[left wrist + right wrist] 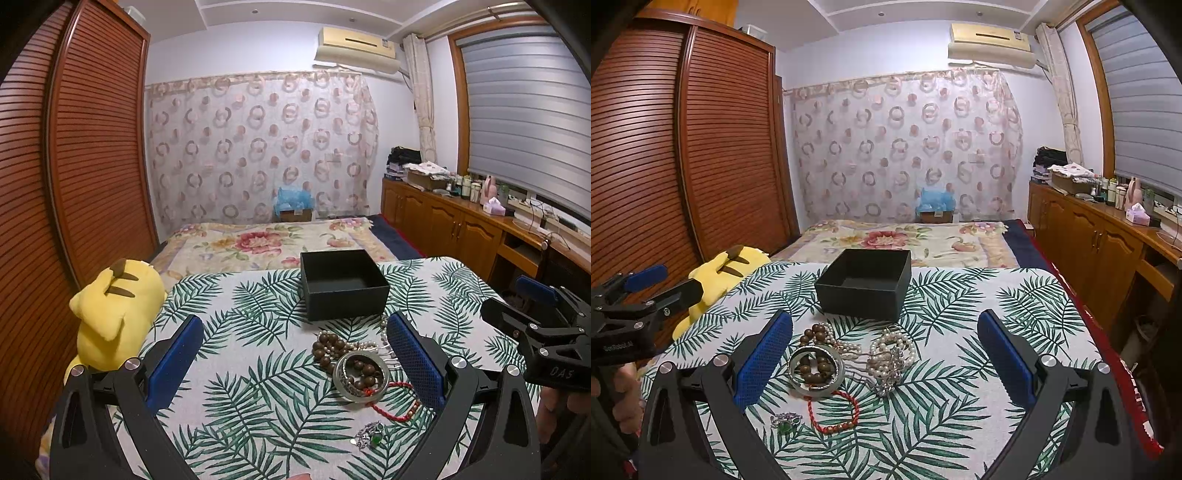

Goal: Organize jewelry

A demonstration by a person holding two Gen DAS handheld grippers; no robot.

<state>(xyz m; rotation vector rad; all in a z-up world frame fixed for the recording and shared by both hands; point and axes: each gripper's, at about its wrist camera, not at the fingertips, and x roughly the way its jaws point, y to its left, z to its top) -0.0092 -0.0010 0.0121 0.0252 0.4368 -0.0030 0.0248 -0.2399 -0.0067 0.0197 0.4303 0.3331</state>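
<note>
An open black box [343, 282] [866, 282] stands empty on the leaf-print table [240, 387] [960, 406]. In front of it lies a pile of jewelry: a silver bangle [360, 376] [816, 369] over a brown bead bracelet [328, 347] [812, 334], pearl strands [890, 356] [365, 345], a red cord bracelet [833, 411] [393, 406] and a green-stone ring [371, 435] [785, 421]. My left gripper [295, 365] is open above the table, left of the pile. My right gripper [886, 365] is open above the pile. Both are empty.
A yellow plush toy [110, 314] [727, 271] lies off the table's left edge. A bed with a floral blanket [266, 240] is behind the table. A wooden wardrobe [74, 166] stands left, wooden cabinets [461, 221] with clutter right.
</note>
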